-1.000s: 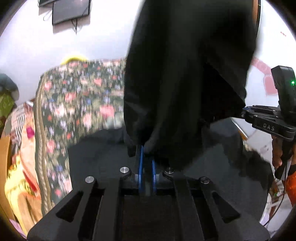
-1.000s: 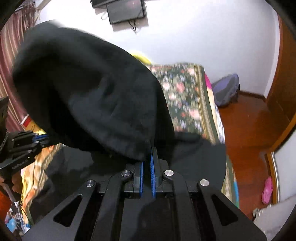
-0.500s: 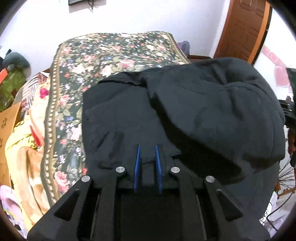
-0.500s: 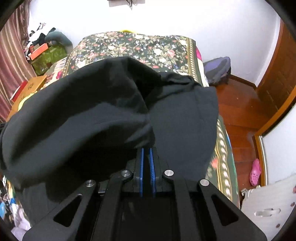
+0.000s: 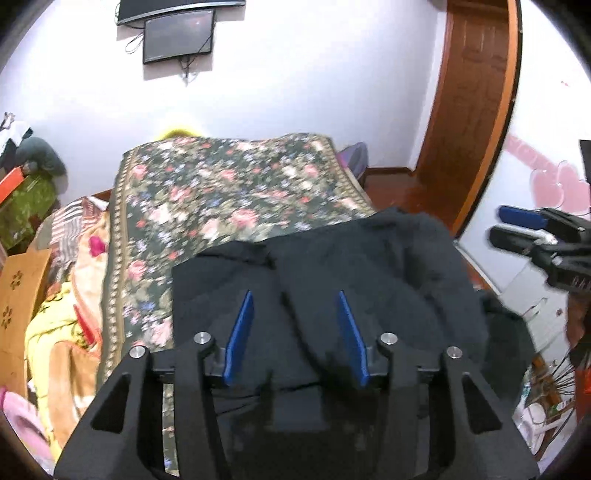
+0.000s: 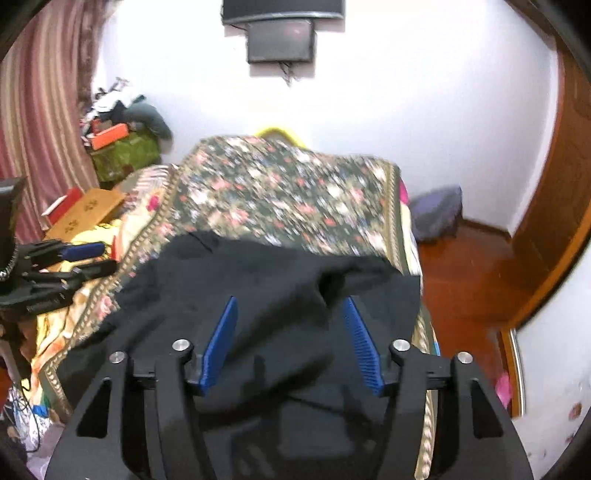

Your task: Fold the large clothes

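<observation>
A large black garment (image 5: 369, 280) lies folded over on the near end of the floral bed; it also shows in the right wrist view (image 6: 266, 295). My left gripper (image 5: 295, 306) is open and empty just above the cloth, blue pads (image 5: 240, 332) spread wide. My right gripper (image 6: 290, 314) is open and empty above the garment's right part. The right gripper also shows at the right edge of the left wrist view (image 5: 517, 225), and the left gripper at the left edge of the right wrist view (image 6: 85, 258).
The floral bedspread (image 5: 229, 192) stretches away to a white wall with a dark screen (image 5: 177, 35). Boxes and bundled cloth (image 6: 122, 147) crowd the bed's left side. A wooden door (image 5: 476, 103) and red-brown floor (image 6: 465, 280) lie to the right.
Both grippers held the black garment up, laid it down folded over onto itself, then opened and let go. They have drawn back and tilted up.
</observation>
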A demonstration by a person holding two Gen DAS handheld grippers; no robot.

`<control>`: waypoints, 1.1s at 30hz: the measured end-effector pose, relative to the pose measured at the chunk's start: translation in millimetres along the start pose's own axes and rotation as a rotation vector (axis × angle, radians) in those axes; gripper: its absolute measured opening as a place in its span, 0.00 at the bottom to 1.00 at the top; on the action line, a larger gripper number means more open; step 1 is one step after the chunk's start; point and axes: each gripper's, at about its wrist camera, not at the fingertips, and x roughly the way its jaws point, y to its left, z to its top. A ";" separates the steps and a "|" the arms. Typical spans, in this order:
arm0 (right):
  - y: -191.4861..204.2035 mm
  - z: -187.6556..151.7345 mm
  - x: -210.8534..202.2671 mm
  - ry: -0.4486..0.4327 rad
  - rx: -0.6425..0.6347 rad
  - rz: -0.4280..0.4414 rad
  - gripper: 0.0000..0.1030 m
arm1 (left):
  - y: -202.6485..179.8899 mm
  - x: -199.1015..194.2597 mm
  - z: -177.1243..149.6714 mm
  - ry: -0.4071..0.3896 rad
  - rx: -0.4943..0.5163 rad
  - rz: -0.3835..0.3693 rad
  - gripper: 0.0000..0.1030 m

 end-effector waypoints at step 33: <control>-49.0 -65.5 -9.7 0.143 0.141 -0.091 0.57 | 71.7 -11.5 -62.9 0.099 -0.084 0.191 0.60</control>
